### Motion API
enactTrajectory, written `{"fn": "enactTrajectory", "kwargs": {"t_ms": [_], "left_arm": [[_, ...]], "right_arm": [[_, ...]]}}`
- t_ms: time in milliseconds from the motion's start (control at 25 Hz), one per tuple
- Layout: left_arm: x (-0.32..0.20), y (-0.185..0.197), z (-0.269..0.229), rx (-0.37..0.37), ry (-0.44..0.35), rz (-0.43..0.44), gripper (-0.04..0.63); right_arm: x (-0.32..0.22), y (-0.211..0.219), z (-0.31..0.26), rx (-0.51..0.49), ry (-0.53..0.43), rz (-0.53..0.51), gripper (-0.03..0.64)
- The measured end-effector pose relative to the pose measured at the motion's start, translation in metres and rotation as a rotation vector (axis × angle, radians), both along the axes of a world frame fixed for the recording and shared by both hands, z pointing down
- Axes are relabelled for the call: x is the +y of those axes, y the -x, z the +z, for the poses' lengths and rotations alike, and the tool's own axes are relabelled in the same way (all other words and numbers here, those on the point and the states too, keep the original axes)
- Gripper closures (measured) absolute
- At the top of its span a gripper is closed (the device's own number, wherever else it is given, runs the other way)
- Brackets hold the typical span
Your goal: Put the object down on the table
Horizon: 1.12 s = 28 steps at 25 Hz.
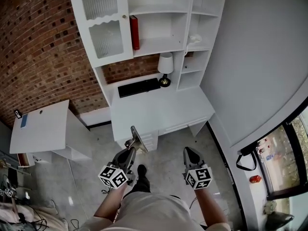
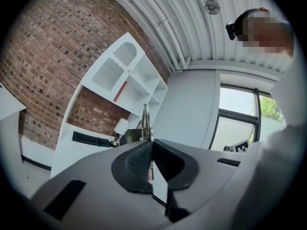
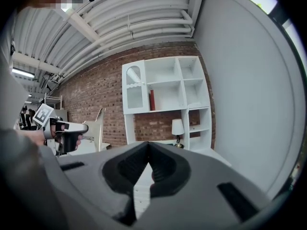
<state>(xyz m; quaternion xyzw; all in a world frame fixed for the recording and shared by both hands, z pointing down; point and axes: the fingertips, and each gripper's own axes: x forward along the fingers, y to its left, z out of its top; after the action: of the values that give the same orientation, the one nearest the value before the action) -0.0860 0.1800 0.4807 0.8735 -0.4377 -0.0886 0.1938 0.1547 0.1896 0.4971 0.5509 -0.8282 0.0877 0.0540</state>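
Looking steeply down in the head view at a white bench (image 1: 163, 112) set against a brick wall (image 1: 38, 47), right in mid-frame. Got a black keyboard (image 1: 138, 87) and a small lamp (image 1: 165, 66) at the back of it, under a white shelf unit (image 1: 159, 13) with a red book (image 1: 134, 32) standing upright up top. Also spotting a second bench (image 1: 43, 126) off at the left edge of the frame.

Holding the left tool (image 1: 129, 150) low in the centre of the frame, clenched hard on a flat metal object (image 1: 136, 138). Same deal in the left gripper view: seeing the jaws squeezed together on it, with a thin strip of metal poking straight up past the tips. So not down on the bench yet, just held up over the grey floor (image 1: 168, 162), in front of the bench and apart from it. Can't tell exactly what kind of object, only shiny and flat.

Holding the right tool (image 1: 189, 152) just beside the left one, a bit right of centre at the bottom, also over the floor. Seeing its jaws clamped tip to tip in the right gripper view, nothing between them. Aiming both toward the bench and the shelves.
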Motion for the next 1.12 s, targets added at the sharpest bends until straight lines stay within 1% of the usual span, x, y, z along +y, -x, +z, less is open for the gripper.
{"fn": "enactTrajectory", "kwargs": {"t_ms": [160,560,880,1120], "left_arm": [[-0.039,0.0,0.003,-0.002,-0.005,0.023,0.601],[-0.145,0.004,0.007,-0.005,0.028,0.096,0.601],[-0.226,0.028,0.009,-0.023,0.045,0.145,0.601],[-0.272,0.047,0.016,-0.026,0.062,0.176,0.601]], "right_arm": [[-0.032,0.003,0.002,0.009,-0.003,0.02,0.615],[-0.126,0.014,0.005,0.024,0.028,0.074,0.615],[-0.205,0.043,0.004,0.031,0.038,0.106,0.615],[-0.248,0.067,0.011,0.054,0.057,0.12,0.615]]}}
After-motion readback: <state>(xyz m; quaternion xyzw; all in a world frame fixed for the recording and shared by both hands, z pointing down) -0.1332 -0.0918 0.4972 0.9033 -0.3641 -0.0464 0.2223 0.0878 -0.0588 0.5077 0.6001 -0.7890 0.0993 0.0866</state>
